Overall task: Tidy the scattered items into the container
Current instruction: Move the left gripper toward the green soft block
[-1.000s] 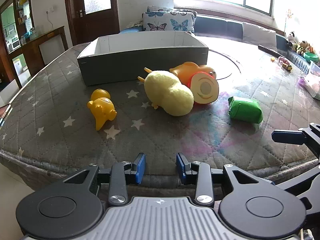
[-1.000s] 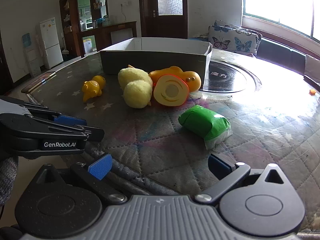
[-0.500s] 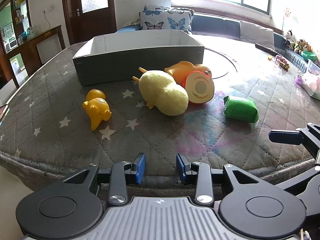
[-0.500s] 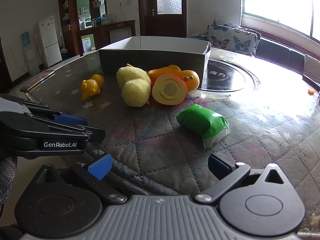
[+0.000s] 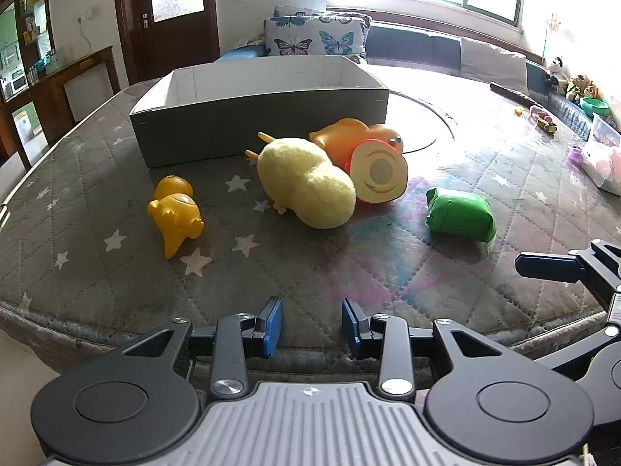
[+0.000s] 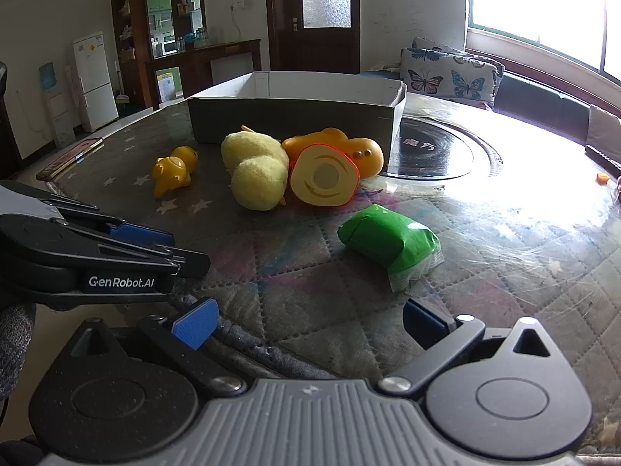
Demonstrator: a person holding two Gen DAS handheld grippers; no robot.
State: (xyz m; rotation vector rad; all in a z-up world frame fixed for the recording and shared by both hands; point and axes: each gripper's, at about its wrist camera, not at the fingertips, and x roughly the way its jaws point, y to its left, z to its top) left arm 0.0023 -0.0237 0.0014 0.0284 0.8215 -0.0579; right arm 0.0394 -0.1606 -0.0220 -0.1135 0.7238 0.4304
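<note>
An open grey box stands at the back of the quilted table. In front of it lie a yellow plush, an orange duck toy on its side with its round base showing, a small yellow toy to the left and a green packet to the right. My left gripper hovers at the table's front edge, open by a narrow gap and empty. My right gripper is wide open and empty, just short of the green packet. The box looks empty from here.
A dark round turntable sits right of the box. A flat phone-like thing lies on the table's left edge. Small toys and a plastic bag crowd the far right. The left gripper's body is beside the right one.
Both grippers have edged forward a little toward the table, so the toys sit slightly closer in view. Neither gripper's opening has changed and nothing on the table has moved.
</note>
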